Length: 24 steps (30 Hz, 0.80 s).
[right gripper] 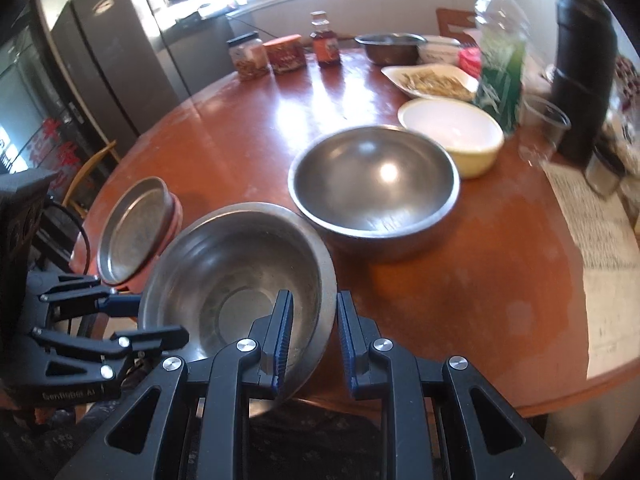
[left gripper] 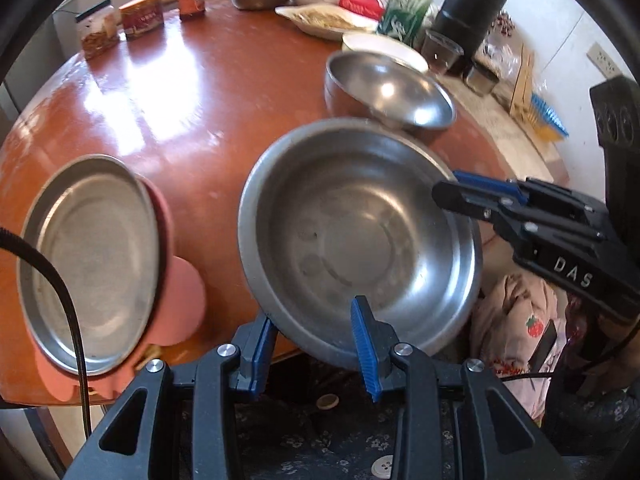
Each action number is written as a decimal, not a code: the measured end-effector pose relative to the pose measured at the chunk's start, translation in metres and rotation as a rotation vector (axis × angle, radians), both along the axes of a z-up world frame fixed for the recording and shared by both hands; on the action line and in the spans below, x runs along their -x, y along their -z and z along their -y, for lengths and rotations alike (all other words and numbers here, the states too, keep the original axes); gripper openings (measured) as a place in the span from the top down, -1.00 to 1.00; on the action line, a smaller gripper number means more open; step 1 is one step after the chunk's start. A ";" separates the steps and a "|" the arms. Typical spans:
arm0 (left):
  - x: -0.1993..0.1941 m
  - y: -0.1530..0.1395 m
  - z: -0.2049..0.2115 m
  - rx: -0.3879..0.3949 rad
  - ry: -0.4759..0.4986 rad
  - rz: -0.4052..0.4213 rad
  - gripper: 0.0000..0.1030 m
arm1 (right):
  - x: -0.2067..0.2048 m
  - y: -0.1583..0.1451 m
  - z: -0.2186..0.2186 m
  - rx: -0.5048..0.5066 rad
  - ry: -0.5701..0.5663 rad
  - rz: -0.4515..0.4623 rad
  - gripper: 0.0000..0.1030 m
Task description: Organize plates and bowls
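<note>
Red-brown round table (left gripper: 168,92), left view: left gripper (left gripper: 316,344) pinches the steel bowl (left gripper: 360,232) by its near rim, wall between pads (thin, stiff, slippery, light).

Right view: right gripper (right gripper: 312,336) clamps the opposite rim.

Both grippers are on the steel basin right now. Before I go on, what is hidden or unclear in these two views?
- steel basin underside: both views, hidden by its own wall.
- pink plate: left wrist view, mostly covered by the steel plate.
- clear cup: right wrist view, motion-blurred.
- Jar labels: too small in both views.
- right gripper outer pad contact: unclear.
</note>
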<state>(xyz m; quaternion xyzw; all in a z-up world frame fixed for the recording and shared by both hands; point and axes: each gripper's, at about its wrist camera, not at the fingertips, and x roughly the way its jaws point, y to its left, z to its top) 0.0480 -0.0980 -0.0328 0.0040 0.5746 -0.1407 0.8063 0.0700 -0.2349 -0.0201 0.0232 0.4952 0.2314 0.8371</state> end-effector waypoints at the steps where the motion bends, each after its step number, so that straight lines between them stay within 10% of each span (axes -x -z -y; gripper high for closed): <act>1: -0.001 0.002 0.001 -0.004 0.000 -0.003 0.29 | -0.001 0.002 0.002 -0.004 0.005 -0.004 0.54; 24: -0.043 0.019 -0.019 0.057 -0.106 -0.012 0.27 | -0.025 0.012 -0.004 -0.050 -0.006 -0.026 0.53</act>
